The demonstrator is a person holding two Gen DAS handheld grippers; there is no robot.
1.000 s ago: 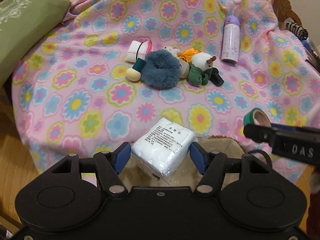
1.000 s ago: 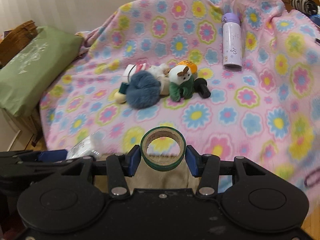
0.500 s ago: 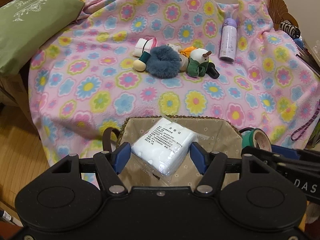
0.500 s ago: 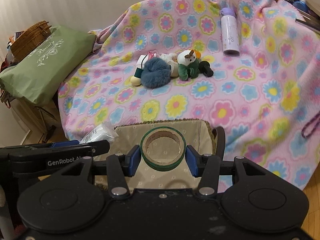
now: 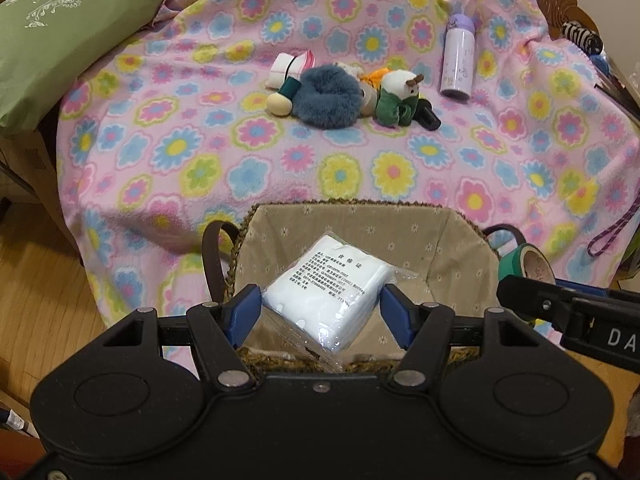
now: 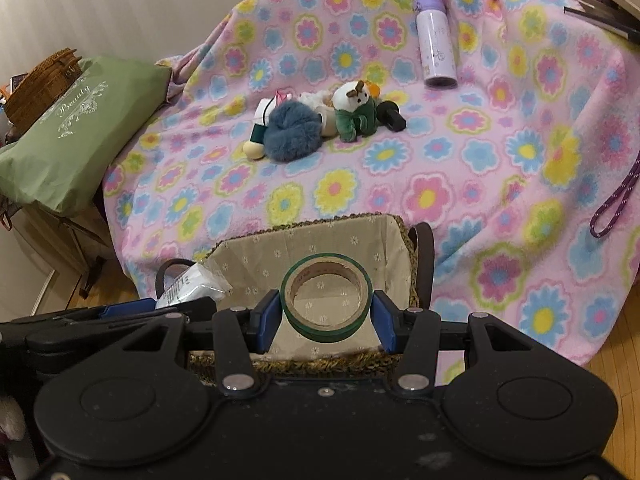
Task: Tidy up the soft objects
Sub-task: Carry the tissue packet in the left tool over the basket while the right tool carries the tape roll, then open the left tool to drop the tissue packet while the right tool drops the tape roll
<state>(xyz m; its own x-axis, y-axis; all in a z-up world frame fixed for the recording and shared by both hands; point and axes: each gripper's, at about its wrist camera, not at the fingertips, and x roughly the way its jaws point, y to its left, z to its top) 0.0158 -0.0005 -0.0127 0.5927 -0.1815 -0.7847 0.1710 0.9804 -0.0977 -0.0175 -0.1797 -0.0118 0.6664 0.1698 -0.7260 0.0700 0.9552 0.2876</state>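
Observation:
My left gripper (image 5: 320, 312) is shut on a white packet of cotton pads (image 5: 326, 292) in clear wrap, held over a woven basket (image 5: 276, 236) with a beige flowered lining. My right gripper (image 6: 325, 318) is shut on a green roll of tape (image 6: 326, 272) above the same basket (image 6: 256, 256). The tape roll (image 5: 524, 262) and the right gripper's finger show at the right of the left wrist view. On the flowered pink blanket (image 5: 360, 168) lie a blue fluffy scrunchie (image 5: 330, 96), a small plush in green (image 5: 396, 100) and a beige sponge (image 5: 280, 102).
A lilac bottle (image 5: 458, 60) stands on the blanket behind the toys, with a black cylinder (image 5: 428, 116) beside the plush. A green pillow (image 5: 52, 36) lies at the left. A purple cord (image 5: 616, 228) hangs at the right. Wooden floor (image 5: 36, 280) surrounds the basket.
Both grippers drew back from the blanket with their loads. The basket, barely visible a second ago, now lies fully under both of them. The grips are unchanged.

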